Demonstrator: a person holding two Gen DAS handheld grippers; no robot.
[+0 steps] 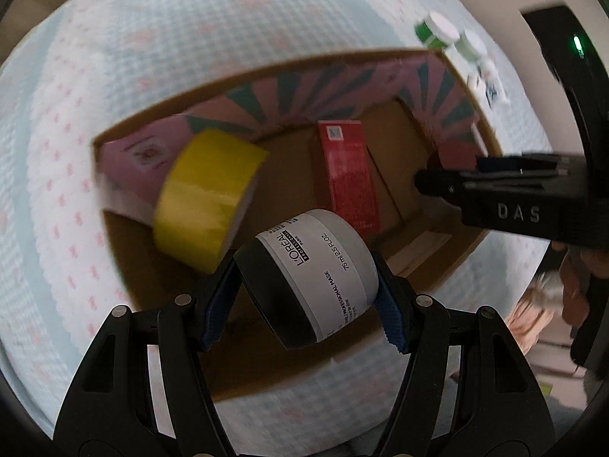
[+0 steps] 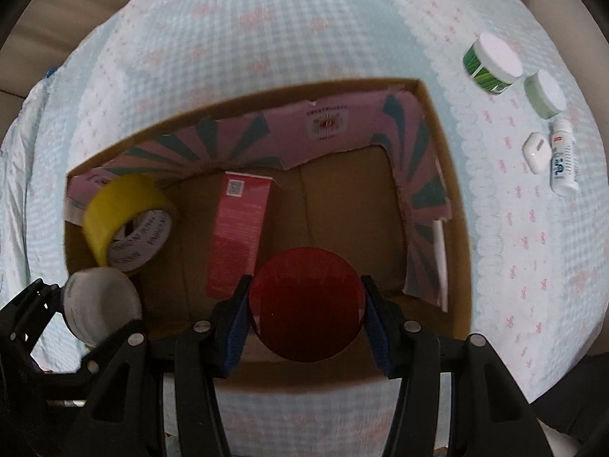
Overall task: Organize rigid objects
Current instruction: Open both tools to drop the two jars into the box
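**Parts out of sight**

The red round thing [image 2: 306, 304] shows only one flat face; its body is hidden. The yellow tape roll [image 1: 207, 198] is smeared by blur. Print on the small white tube [image 2: 564, 160] is too small to read.

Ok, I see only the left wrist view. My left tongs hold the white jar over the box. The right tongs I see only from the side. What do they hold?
Observer: The right tongs are shut on a round red object, above the near edge of the box.
Operator: Is the floor under it free?
Observer: It looks so. Bare cardboard shows to the right of the red carton.
Operator: How many things lie outside the box?
Observer: Four, on the cloth to the right of the box: a green jar, a pale green jar, a small white case and a white tube.
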